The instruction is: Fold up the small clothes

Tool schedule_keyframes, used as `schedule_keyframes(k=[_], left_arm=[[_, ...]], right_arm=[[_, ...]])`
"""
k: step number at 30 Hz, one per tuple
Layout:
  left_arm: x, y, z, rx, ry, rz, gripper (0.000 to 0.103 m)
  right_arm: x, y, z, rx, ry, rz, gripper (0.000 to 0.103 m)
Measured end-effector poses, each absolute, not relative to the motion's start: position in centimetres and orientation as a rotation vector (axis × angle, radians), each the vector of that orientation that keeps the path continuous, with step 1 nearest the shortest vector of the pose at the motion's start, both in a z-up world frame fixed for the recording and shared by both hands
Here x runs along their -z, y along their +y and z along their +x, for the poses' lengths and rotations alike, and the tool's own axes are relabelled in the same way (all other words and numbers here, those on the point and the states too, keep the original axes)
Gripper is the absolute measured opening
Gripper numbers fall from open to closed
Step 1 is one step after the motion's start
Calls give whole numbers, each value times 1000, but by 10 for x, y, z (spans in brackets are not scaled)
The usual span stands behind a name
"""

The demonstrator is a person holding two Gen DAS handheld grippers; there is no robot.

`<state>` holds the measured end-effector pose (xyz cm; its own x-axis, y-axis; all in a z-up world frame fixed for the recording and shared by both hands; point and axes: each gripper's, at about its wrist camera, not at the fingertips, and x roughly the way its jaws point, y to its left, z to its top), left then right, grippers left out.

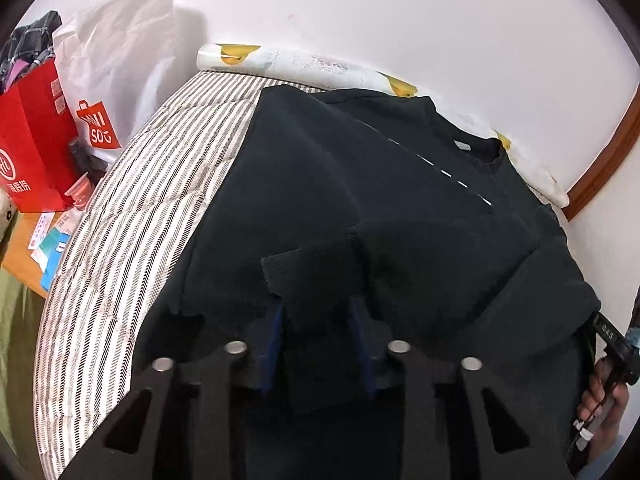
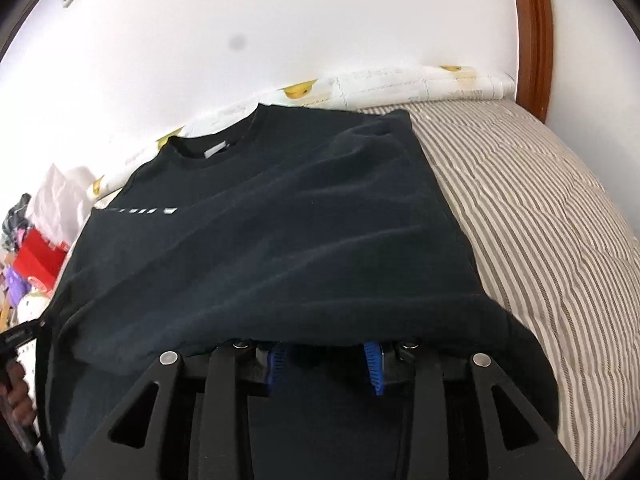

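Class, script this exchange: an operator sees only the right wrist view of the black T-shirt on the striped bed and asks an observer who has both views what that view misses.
Operator: I see only a hand at my left edge. What is the left gripper doing?
Observer: The left gripper has a flap of the T-shirt between its blue pads.
Operator: The clutter beyond the bed is a blur to me. Anything there?
Observer: Blue and white cards lie on a wooden table beside the bed.
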<state>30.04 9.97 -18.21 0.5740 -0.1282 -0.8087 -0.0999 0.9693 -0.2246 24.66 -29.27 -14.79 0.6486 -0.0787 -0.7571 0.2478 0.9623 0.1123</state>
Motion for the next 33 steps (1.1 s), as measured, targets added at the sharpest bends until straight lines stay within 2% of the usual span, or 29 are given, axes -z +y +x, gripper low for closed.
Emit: schedule_keyframes(k=[1,2,6,9,12,14,15,18,21,27,30,33], left_arm=[[181,100,300,9,957,-247,14],[179,100,300,3,946,-239,9],[164,106,295,32,885,-236,8],[161,104,296,36,876,-211,8],[160,104,296,32,868,-206,8],[158,108,296,36,859,-226,8],[158,108,296,39,856,-228,8],[153,112,297,47,841,-224,8],[148,111,302,54,826,-223,8],[138,114,319,32,806,-185,8],[151,118,324,19,858,-193,8],[168,120,322,7,894,-198,8]], right_arm=[[151,-292,251,207,837,194,18],[152,-292,253,219,831,186,12],[142,-302,239,190,737,269,10],[158,-309,243,260,831,265,10],[153,-318,237,263,828,316,14],[151,-313,232,306,857,252,28],[148,-309,226,332,876,190,30],[139,-301,206,355,940,64,31],[122,-299,182,321,930,6,31],[76,-296,184,298,752,-44,34],[83,-298,205,288,711,-33,36],[119,-309,231,312,822,-14,36]])
